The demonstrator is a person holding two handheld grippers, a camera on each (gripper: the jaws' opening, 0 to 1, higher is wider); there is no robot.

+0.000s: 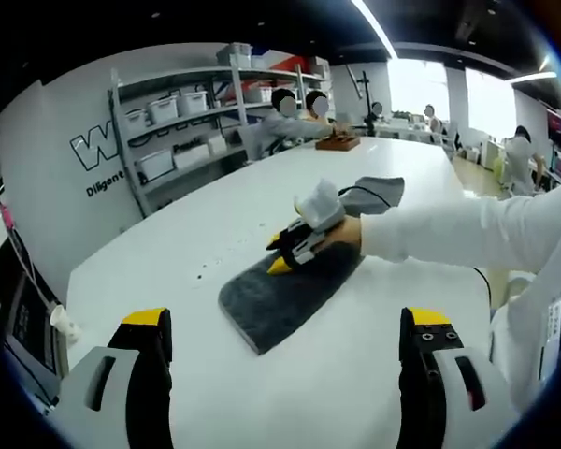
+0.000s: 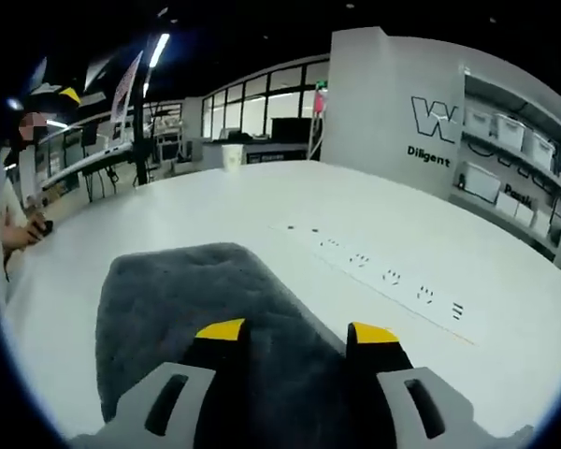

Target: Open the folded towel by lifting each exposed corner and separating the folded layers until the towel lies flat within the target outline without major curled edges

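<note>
A dark grey folded towel (image 1: 280, 292) lies on the white table (image 1: 206, 234), its long side running away from me at a slant. In the left gripper view my left gripper (image 1: 288, 320) hangs open, well short of the towel's near end. My right gripper (image 1: 279, 253) comes in from the right, held by a hand in a white sleeve. It rests low over the towel's far half. In the right gripper view the towel (image 2: 178, 299) spreads under my right gripper (image 2: 297, 332), whose jaws stand apart with nothing between them.
A second grey cloth (image 1: 379, 192) lies behind the hand. A row of flush sockets (image 2: 383, 276) runs across the table to the right of the towel. Shelves with white bins (image 1: 182, 122) stand beyond the table, and people sit by a wooden box (image 1: 338, 142).
</note>
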